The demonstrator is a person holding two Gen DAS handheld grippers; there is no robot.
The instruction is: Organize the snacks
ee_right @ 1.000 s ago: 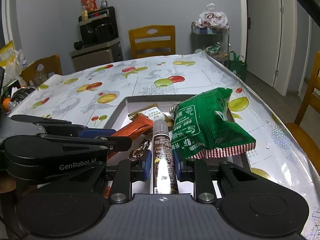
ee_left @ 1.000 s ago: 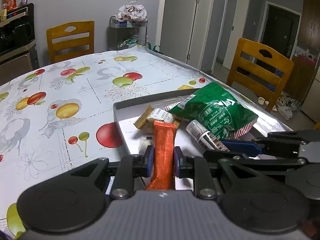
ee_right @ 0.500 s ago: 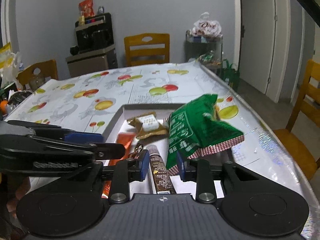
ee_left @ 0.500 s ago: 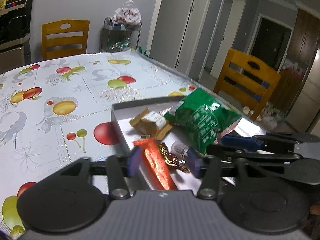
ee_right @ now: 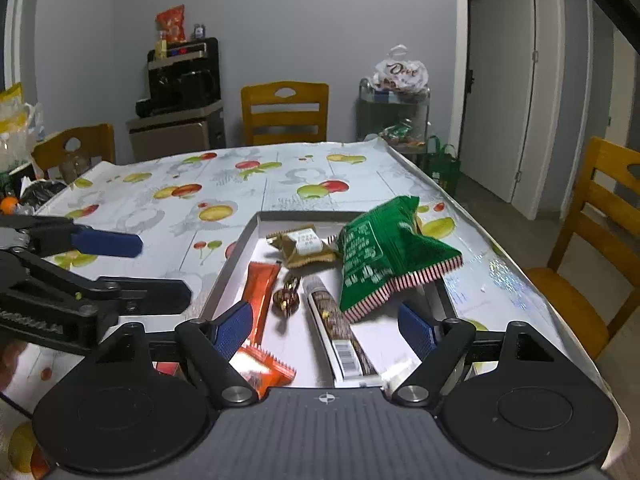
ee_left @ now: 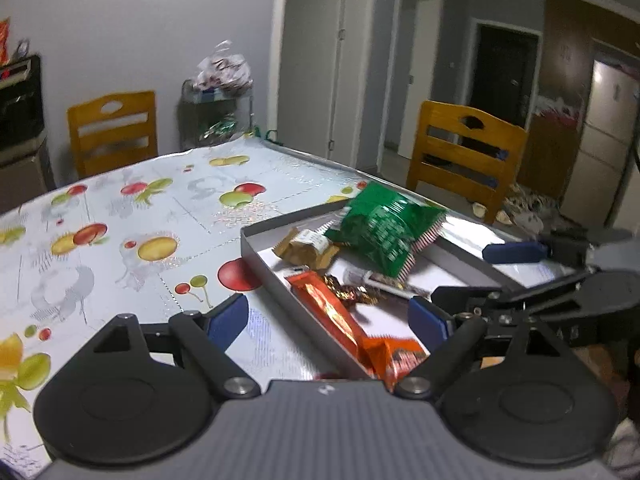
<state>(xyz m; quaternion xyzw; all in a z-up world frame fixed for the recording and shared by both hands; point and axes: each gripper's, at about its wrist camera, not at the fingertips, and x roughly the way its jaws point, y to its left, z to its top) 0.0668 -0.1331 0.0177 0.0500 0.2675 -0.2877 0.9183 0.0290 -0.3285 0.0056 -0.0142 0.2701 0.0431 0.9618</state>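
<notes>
Both grippers, left (ee_left: 326, 316) and right (ee_right: 326, 324), are opening, nothing clamped; orange bar (ee_right: 260, 286) and brown stick (ee_right: 336, 324) lie in tray (ee_right: 240, 254).

Snacks lying in a grey tray (ee_right: 230, 266) on the fruit-print tablecloth (ee_right: 256, 184)

The right gripper (ee_right: 324, 326) hangs over the tray's near end, jaws opening, nothing pressed between them (pads clear of the brown bar (ee_right: 334, 322)); inside the tray, an orange bar (ee_right: 260, 292) lies along the left wall, a green bag (ee_right: 380, 252) leans over the right wall.
</notes>
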